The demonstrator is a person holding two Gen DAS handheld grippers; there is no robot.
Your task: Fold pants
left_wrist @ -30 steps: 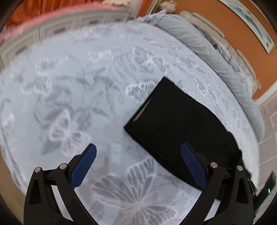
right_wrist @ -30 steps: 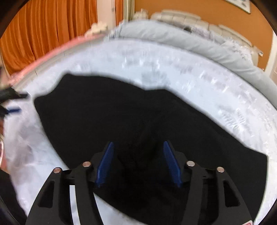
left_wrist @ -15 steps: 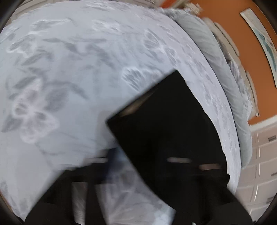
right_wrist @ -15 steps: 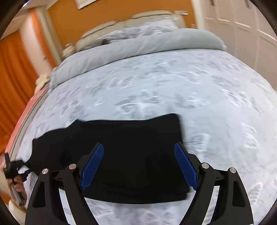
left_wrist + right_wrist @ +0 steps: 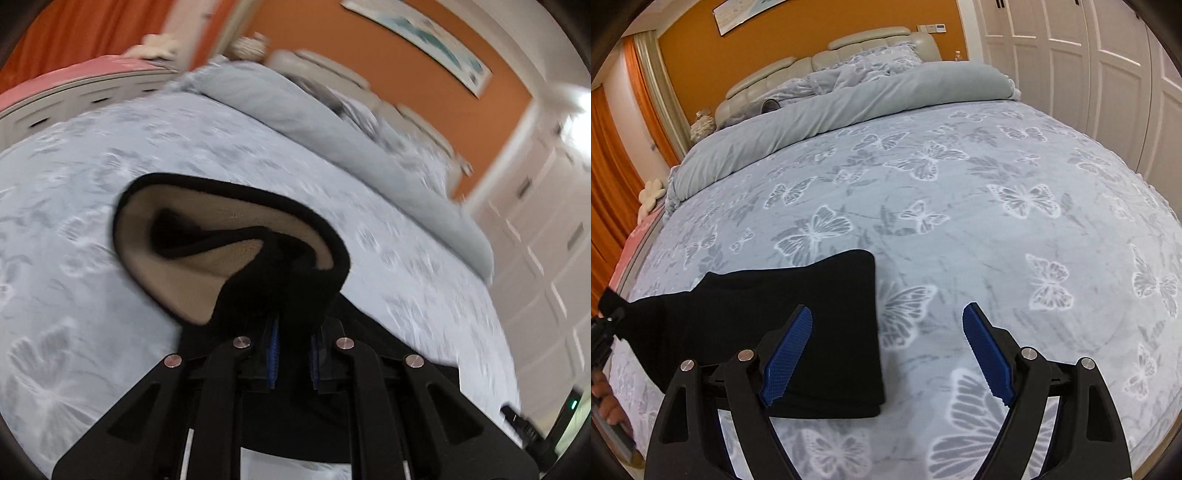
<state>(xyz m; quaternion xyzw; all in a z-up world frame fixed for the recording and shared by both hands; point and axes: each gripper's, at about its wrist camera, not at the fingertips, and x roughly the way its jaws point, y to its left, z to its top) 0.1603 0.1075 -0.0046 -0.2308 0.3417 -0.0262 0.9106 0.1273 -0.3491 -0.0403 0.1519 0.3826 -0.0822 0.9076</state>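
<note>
Black pants point(image 5: 812, 295) with a beige fleecy lining lie folded on the butterfly-print bedspread point(image 5: 997, 229). In the left wrist view my left gripper point(image 5: 293, 325) has its jaws closing, pads pinched on one end of the pants point(image 5: 236, 206). That end is lifted off the bed and curls open, showing the lining. The right wrist view shows the same raised end at the far left, where the left gripper point(image 5: 605, 325) holds it. My right gripper point(image 5: 888, 310) stands open above the pants' right edge, with nothing pressed between its blue pads.
A rolled grey duvet point(image 5: 831, 110) and pillows lie along the padded headboard point(image 5: 871, 40). White wardrobe doors point(image 5: 1089, 55) stand to the right, orange curtains point(image 5: 613, 147) to the left. A hand point(image 5: 605, 402) shows at the left edge.
My left gripper went from wide open to shut on the pants' end and lifted it, exposing the beige lining. My right gripper opened wider and swung off the pants to their right edge.
</note>
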